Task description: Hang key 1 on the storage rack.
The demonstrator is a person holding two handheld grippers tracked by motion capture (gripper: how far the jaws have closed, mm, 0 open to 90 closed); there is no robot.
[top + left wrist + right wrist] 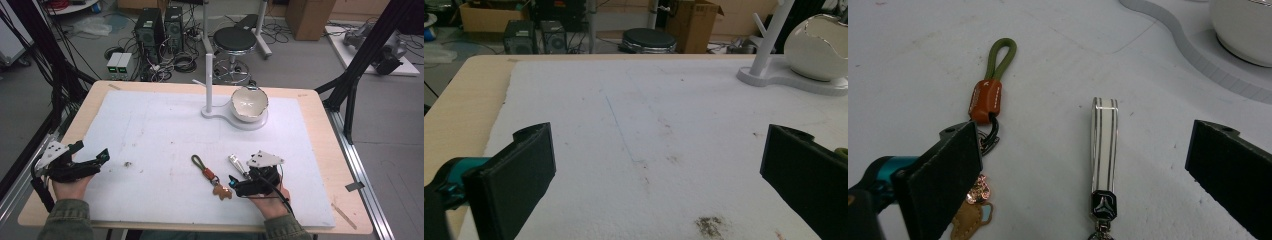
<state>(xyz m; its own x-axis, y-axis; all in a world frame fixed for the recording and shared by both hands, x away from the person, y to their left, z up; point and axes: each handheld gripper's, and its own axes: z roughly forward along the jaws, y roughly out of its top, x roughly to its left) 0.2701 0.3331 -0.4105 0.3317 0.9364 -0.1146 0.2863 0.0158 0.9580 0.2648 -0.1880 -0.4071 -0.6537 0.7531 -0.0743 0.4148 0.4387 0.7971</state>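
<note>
Keychains are clearly what this is about, and nothing looks picked up yet. Two of them lie on the white mat (150, 130), lower middle of the high view: the green-loop keychain (990, 92) with its orange leather tab and small brown charm, and the white striped key strap (1104, 150) just to its right, the two near each other but apart. The right gripper (1083, 165) sits right over them with jaws spread wide, holding nothing, the white strap lying between the jaws. The left gripper (656, 175) is parked at the lower left, also wide open and empty. One hook stand (208, 80) and one white bowl (249, 102) wait at upper centre, so probably everything's still left to do.
</note>
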